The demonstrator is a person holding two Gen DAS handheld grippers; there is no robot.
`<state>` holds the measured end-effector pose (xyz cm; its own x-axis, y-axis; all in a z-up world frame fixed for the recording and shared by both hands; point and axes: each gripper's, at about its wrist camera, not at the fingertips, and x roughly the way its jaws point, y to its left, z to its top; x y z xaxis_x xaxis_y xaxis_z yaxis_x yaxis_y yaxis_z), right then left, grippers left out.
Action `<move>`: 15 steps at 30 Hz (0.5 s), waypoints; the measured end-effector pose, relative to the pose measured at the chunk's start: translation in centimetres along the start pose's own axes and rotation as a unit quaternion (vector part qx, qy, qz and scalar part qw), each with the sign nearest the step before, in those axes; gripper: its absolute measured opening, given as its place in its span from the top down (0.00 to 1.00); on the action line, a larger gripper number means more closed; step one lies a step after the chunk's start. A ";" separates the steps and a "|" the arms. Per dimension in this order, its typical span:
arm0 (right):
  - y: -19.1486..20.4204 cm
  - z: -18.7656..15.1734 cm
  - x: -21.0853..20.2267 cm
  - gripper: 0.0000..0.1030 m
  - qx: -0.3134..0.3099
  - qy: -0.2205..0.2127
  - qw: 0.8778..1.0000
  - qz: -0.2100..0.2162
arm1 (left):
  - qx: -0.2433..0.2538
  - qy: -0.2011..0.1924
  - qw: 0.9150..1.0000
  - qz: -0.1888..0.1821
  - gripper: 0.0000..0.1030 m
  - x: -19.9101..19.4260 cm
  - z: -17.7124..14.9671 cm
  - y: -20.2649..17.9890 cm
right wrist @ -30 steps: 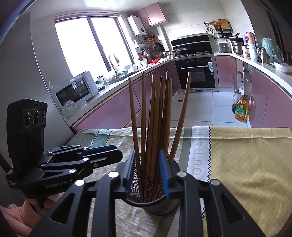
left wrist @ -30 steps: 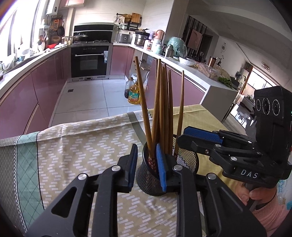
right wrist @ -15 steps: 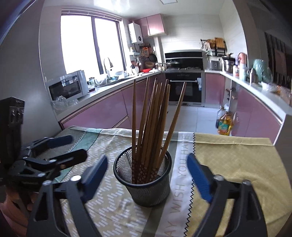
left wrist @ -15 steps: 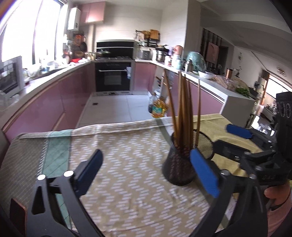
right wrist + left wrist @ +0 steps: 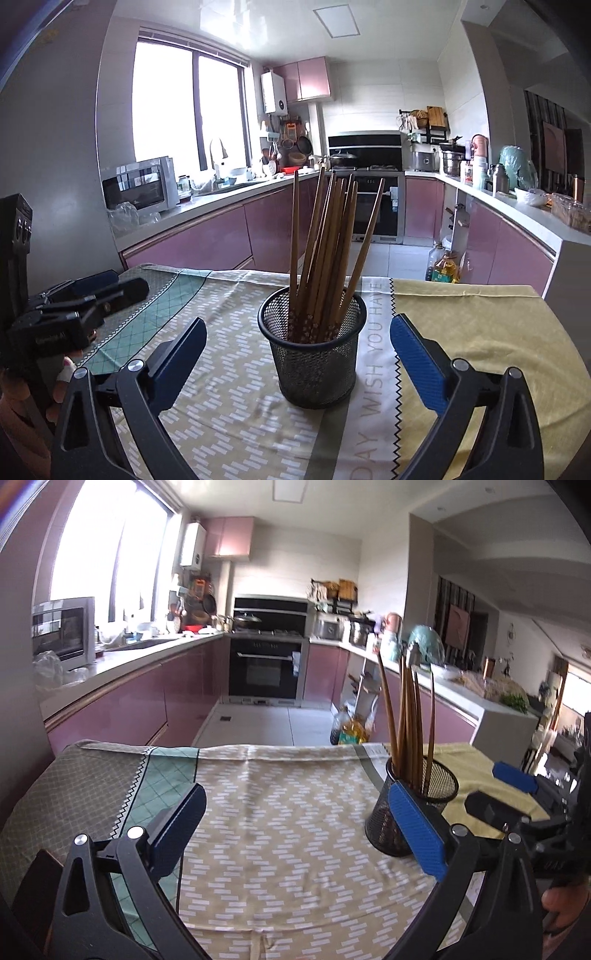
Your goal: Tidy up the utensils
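Note:
A black mesh cup (image 5: 314,354) stands upright on the patterned tablecloth (image 5: 229,402) and holds several brown wooden chopsticks (image 5: 325,251). My right gripper (image 5: 299,350) is open and empty, drawn back in front of the cup. In the left wrist view the cup (image 5: 413,808) stands to the right, partly behind my right finger pad (image 5: 417,830). My left gripper (image 5: 295,830) is open and empty above the cloth, left of the cup. The other gripper shows at each view's edge.
The table's far edge drops to a tiled kitchen floor. Oil bottles (image 5: 443,266) stand on the floor by the pink cabinets (image 5: 207,243). A black oven (image 5: 266,668) is at the back. The yellow cloth section (image 5: 480,332) lies right of the cup.
Both grippers were shut around the chopsticks in the cup one second ago. Both have opened wide and pulled back; the chopsticks stay standing in the cup.

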<state>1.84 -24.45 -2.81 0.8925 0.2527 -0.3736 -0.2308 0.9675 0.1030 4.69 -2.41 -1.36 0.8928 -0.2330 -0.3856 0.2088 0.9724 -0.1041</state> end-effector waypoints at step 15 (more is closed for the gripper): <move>1.1 -0.8 -1.4 0.06 -0.002 -0.031 0.999 -0.015 | 0.013 -0.046 0.999 0.027 0.05 -2.4 -0.9 -0.8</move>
<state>0.00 -23.71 -2.86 0.9214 0.2222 -0.3189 -0.2043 0.9748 0.0892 2.01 -2.64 -1.14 0.9353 -0.1800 -0.3045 0.1693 0.9836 -0.0614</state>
